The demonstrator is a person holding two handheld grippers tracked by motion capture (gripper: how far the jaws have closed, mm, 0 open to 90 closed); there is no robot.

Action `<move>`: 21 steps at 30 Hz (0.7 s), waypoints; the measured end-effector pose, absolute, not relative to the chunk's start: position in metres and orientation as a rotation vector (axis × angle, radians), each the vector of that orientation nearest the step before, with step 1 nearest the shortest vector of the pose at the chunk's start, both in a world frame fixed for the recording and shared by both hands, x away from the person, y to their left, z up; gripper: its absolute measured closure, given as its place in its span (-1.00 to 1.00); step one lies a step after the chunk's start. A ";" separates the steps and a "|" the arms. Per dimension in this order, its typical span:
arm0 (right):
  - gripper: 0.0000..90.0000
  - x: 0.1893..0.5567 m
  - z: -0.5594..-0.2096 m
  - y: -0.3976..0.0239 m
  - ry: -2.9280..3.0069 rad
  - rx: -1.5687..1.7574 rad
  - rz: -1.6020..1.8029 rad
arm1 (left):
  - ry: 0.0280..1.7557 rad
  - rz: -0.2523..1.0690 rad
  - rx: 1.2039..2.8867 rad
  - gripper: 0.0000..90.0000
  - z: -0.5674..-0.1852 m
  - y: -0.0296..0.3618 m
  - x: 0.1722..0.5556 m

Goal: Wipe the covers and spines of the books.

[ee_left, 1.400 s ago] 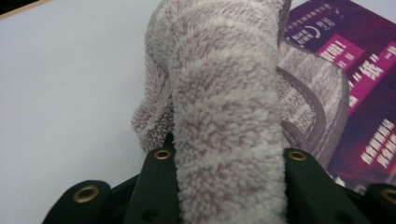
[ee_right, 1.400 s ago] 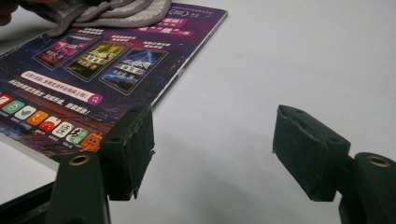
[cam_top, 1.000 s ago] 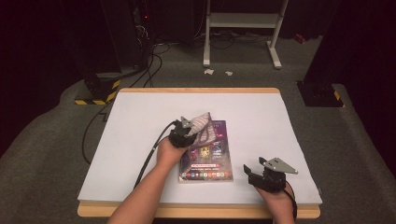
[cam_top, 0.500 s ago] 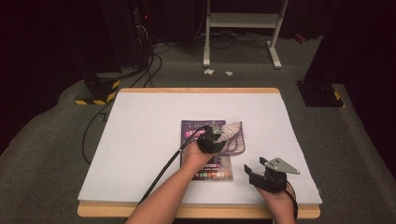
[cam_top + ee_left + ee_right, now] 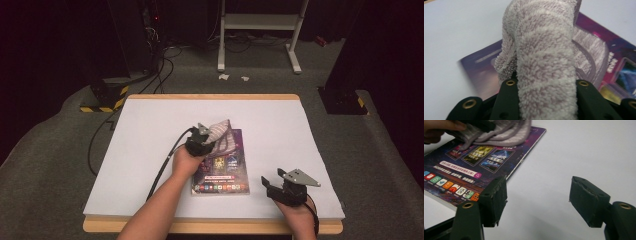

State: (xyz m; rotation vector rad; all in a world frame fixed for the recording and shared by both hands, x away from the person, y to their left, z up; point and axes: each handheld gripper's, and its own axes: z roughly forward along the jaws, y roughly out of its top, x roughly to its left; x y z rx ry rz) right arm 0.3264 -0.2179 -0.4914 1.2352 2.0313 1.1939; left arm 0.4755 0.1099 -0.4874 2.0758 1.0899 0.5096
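Towel (image 5: 221,135), a striped grey-and-white terry cloth, lies bunched over the far end of a purple box (image 5: 223,170) that rests flat near the middle of the white table (image 5: 150,130). In the high view the left gripper (image 5: 206,137) sits on the box's far left part with the cloth draped from its tip toward the right. In the left gripper view a thick fold of the towel (image 5: 546,75) runs up between the two black jaws, which press against it on both sides; the jaws are drawn in close, with only the width of the fold between them, so this gripper clamps the cloth. Beyond the fold, more of the towel rests on the box's printed lid (image 5: 614,72).

Near the table's front right, the right gripper (image 5: 272,182) stands apart from the box, just beside its near right corner. In the right gripper view its pads (image 5: 496,195) stand wide apart with bare white table between them, holding nothing; the left pad sits close to the box edge (image 5: 524,162), though whether it touches is unclear.
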 end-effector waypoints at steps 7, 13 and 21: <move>-0.30 0.327 -0.493 -0.217 2.037 1.243 1.185 | 1.078 0.528 1.985 0.55 -0.470 0.138 0.466; -0.29 0.328 -0.494 -0.216 2.042 1.243 1.180 | 1.053 0.535 1.937 0.56 -0.459 0.147 0.457; -0.26 0.328 -0.494 -0.216 2.046 1.248 1.176 | 1.067 0.548 1.907 0.55 -0.456 0.171 0.445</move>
